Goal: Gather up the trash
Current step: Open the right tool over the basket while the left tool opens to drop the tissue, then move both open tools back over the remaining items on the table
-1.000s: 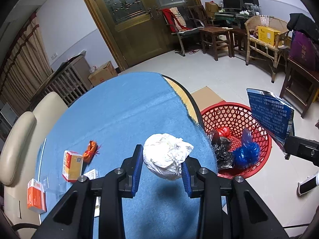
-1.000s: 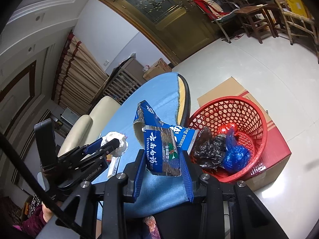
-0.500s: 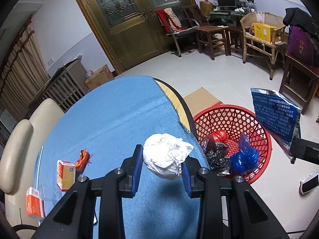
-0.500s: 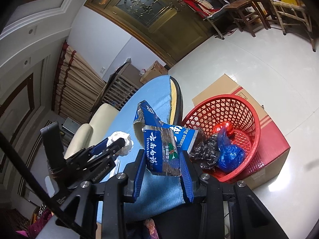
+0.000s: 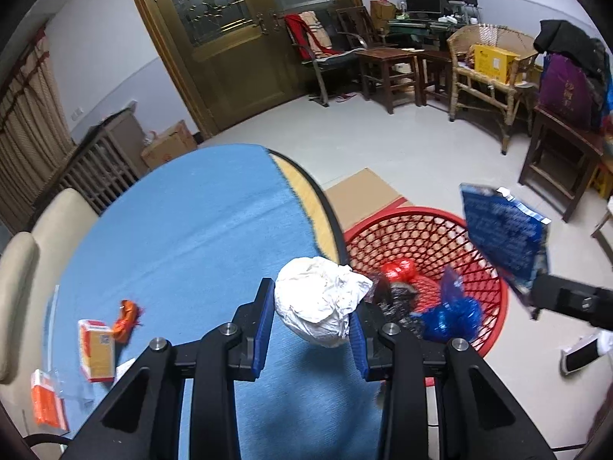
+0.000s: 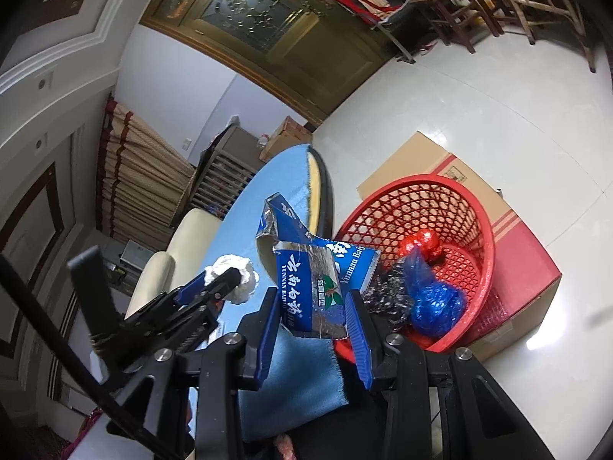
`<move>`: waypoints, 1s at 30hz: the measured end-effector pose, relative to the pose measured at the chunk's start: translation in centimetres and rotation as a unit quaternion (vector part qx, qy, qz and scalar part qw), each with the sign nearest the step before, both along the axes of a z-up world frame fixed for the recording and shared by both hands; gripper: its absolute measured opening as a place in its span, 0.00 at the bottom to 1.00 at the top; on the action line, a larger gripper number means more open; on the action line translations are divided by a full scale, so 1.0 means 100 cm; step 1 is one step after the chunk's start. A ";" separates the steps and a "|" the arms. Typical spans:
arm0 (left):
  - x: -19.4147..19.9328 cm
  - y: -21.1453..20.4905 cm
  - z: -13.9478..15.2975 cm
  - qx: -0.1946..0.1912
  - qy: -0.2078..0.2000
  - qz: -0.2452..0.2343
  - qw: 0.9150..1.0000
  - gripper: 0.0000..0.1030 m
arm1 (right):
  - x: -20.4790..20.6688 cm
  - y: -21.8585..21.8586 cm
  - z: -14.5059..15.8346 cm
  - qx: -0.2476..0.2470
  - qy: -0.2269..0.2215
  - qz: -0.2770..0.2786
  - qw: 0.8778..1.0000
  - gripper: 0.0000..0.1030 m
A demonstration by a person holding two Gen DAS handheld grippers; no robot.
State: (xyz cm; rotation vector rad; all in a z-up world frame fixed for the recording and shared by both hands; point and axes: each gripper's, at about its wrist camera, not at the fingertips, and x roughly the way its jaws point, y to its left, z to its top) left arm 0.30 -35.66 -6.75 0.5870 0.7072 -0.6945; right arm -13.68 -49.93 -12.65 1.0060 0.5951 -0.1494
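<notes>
My left gripper [image 5: 312,324] is shut on a crumpled white paper ball [image 5: 320,301] and holds it above the edge of the blue-covered table [image 5: 184,237], beside the red mesh basket [image 5: 417,226]. My right gripper [image 6: 312,306] is shut on a torn blue carton [image 6: 306,274] and holds it near the basket [image 6: 421,207]. The carton also shows in the left wrist view [image 5: 505,237] over the basket's right rim. The basket holds a red bag [image 6: 423,243], a blue bag [image 6: 435,303] and a black bag [image 6: 387,295].
An orange wrapper [image 5: 126,316], an orange-and-white box [image 5: 96,349] and an orange packet [image 5: 46,402] lie on the table's left. The basket stands on a cardboard box [image 6: 517,253] on the floor. A cream chair [image 5: 30,237] stands at the left, wooden chairs [image 5: 494,76] at the back.
Both grippers have moved toward the basket with their loads. The carton now hangs over the basket's right rim; the paper ball is nearer the table edge.
</notes>
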 end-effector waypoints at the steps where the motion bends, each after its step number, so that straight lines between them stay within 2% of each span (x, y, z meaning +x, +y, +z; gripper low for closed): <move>1: 0.000 -0.003 0.000 -0.003 0.005 -0.009 1.000 0.36 | 0.001 -0.002 -0.002 0.003 0.002 -0.003 1.000 0.36; 6: -0.003 -0.020 -0.002 -0.013 0.016 -0.027 0.999 0.41 | 0.004 -0.017 -0.019 0.021 0.015 -0.029 0.999 0.38; 7: -0.002 -0.024 -0.002 -0.011 0.015 -0.027 0.999 0.44 | 0.005 -0.020 -0.021 0.021 0.017 -0.040 0.999 0.38; 8: -0.002 -0.028 -0.003 -0.009 0.015 -0.030 0.999 0.52 | 0.006 -0.024 -0.024 0.023 0.017 -0.048 0.998 0.39; 9: -0.002 -0.031 -0.003 -0.006 0.014 -0.032 0.999 0.59 | 0.009 -0.031 -0.030 0.036 0.018 -0.060 0.997 0.50; 10: -0.003 -0.033 -0.003 -0.002 0.006 -0.032 0.999 0.60 | 0.010 -0.034 -0.033 0.046 0.021 -0.064 0.997 0.72; 11: -0.004 -0.034 -0.002 0.002 -0.005 -0.031 0.999 0.60 | 0.011 -0.040 -0.038 0.061 0.029 -0.077 0.995 0.74; 13: -0.006 -0.031 0.000 0.003 -0.015 -0.036 0.999 0.62 | 0.010 -0.045 -0.039 0.072 0.027 -0.089 0.993 0.74; 18: -0.012 -0.013 0.010 0.004 -0.040 -0.030 0.999 0.64 | 0.007 -0.036 -0.021 0.031 0.018 -0.075 0.997 0.74; 23: -0.019 0.012 0.030 0.000 -0.069 -0.007 0.998 0.65 | 0.011 -0.021 -0.001 0.014 0.006 -0.055 0.998 0.74; 30: -0.021 0.053 0.056 -0.017 -0.077 0.026 0.997 0.66 | 0.020 0.014 0.035 -0.028 -0.012 -0.025 0.999 0.74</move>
